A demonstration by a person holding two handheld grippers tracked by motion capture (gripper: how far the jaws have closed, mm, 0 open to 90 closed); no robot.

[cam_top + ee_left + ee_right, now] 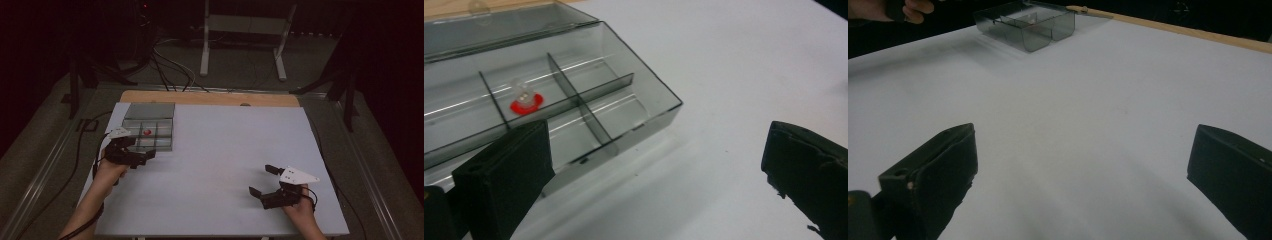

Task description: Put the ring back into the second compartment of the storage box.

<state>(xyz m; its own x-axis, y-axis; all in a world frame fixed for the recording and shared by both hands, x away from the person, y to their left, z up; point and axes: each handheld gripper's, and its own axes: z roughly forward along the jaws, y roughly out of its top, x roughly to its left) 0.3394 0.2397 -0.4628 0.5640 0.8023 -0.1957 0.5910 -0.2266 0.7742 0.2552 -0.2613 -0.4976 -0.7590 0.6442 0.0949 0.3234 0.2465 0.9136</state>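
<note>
Our left gripper (142,156) sits at the near edge of the smoky clear compartment box (165,142), left of centre in the high view, with its jaws spread wide and nothing between them. In the left gripper view, one pad covers the box's near wall at lower left and the other hangs over bare white table (734,75) at right. Just beyond, in the middle cell of the far row, stands a small clear piece on a red base (525,101), upright and apart from the dividers. The hinged lid (150,110) lies flat open behind.

We judge the step to be a reach into that cell. We should narrow the jaws first, come down steeply between the dividers, and close low on the clear stem.

Our right gripper (263,180) rests released at lower right, well apart.
</note>
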